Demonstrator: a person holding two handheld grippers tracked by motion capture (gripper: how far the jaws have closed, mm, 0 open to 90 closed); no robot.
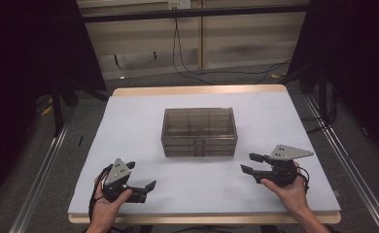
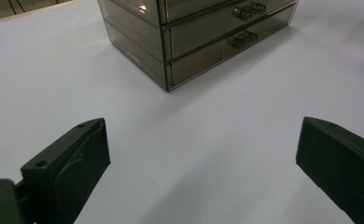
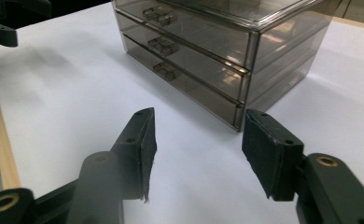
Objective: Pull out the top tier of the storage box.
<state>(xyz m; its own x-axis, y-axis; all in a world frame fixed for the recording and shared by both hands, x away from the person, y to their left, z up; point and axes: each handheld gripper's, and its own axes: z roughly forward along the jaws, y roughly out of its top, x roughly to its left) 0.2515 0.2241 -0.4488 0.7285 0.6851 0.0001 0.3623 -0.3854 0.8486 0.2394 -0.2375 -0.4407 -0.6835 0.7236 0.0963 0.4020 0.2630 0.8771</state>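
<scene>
drawer box (image 1: pixel 199 131): 1 | drawers: 3 | grippers: 2, left gripper (image 1: pixel 141 175), right gripper (image 1: pixel 249 163) | table (image 1: pixel 144 194): 1

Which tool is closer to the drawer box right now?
Right, slightly. The right tool is beside the drawer box's near right corner; the left tool sits farther off its near left corner.
</scene>
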